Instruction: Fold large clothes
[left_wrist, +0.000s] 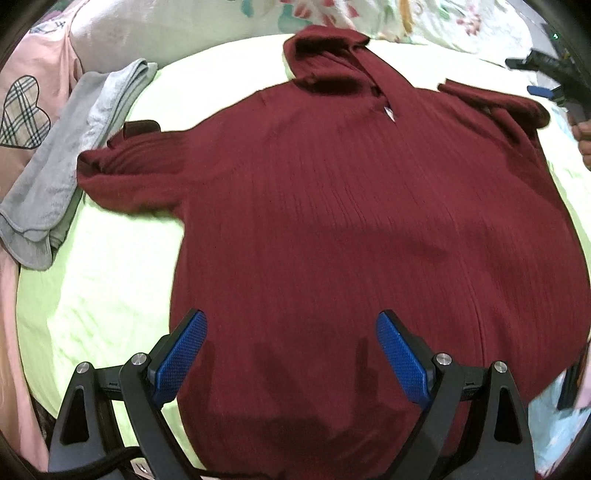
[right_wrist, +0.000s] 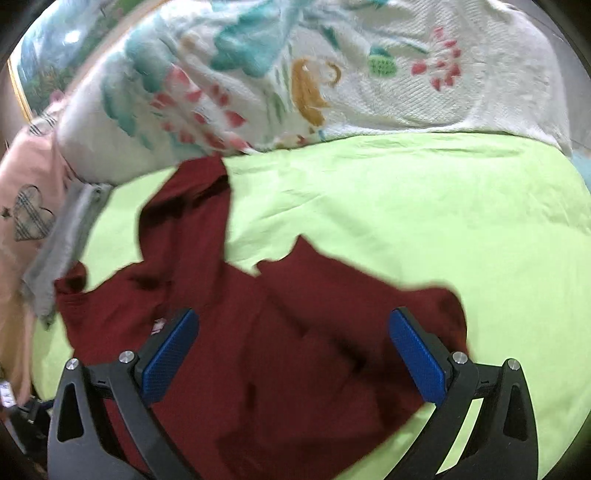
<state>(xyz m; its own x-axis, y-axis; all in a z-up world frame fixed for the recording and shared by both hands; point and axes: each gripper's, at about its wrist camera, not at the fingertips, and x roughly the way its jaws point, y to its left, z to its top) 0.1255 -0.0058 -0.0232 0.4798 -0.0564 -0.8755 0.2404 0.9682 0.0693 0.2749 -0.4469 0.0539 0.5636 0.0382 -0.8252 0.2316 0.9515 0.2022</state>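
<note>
A dark red ribbed sweater (left_wrist: 351, 221) lies flat on the lime green sheet (left_wrist: 103, 280), collar at the far end, both sleeves folded in short at the sides. My left gripper (left_wrist: 290, 332) is open and empty, hovering over the sweater's hem. In the right wrist view the sweater (right_wrist: 258, 350) fills the lower left, its right sleeve (right_wrist: 369, 295) spread out on the sheet (right_wrist: 406, 206). My right gripper (right_wrist: 293, 328) is open and empty just above that sleeve and shoulder. It also shows at the far right of the left wrist view (left_wrist: 554, 77).
A folded grey garment (left_wrist: 70, 162) lies left of the sweater. A pink garment with a plaid heart (left_wrist: 26, 110) is at the far left. A white floral blanket (right_wrist: 314, 74) is bunched along the far side of the sheet.
</note>
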